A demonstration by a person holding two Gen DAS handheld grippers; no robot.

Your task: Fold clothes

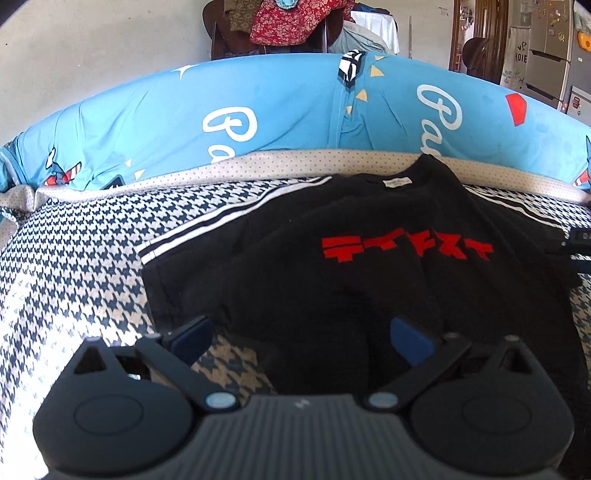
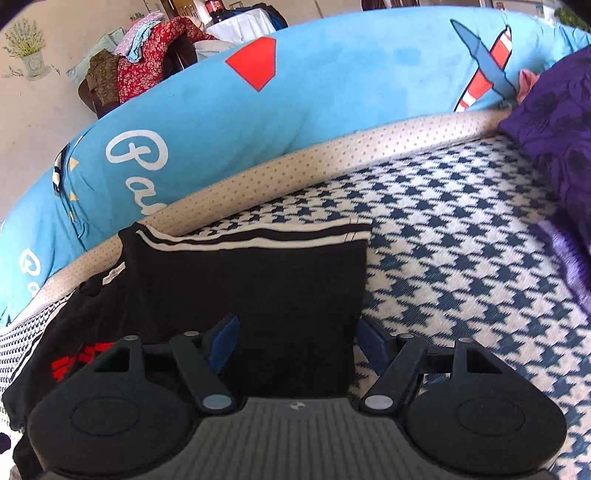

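A black T-shirt (image 1: pixel 332 291) with red lettering (image 1: pixel 406 249) lies face up on the houndstooth bed cover (image 1: pixel 74 258), its neck label (image 1: pixel 398 182) towards the far edge. My left gripper (image 1: pixel 301 341) hovers open over the shirt's near left hem, and the blue pads (image 1: pixel 192 339) touch nothing. In the right wrist view the shirt's right sleeve (image 2: pixel 251 280) lies spread flat, with white stripes along its far edge. My right gripper (image 2: pixel 297 343) stands wide over that sleeve. Its pads (image 2: pixel 221 343) are apart, with the cloth seen between them and not pinched.
A long blue printed bolster (image 1: pixel 258 110) (image 2: pixel 258 122) runs along the far side behind a dotted beige border (image 2: pixel 332 155). Purple fabric (image 2: pixel 554 129) is heaped at the right of the bed. A chair draped with clothes (image 1: pixel 295 22) stands beyond, by the wall.
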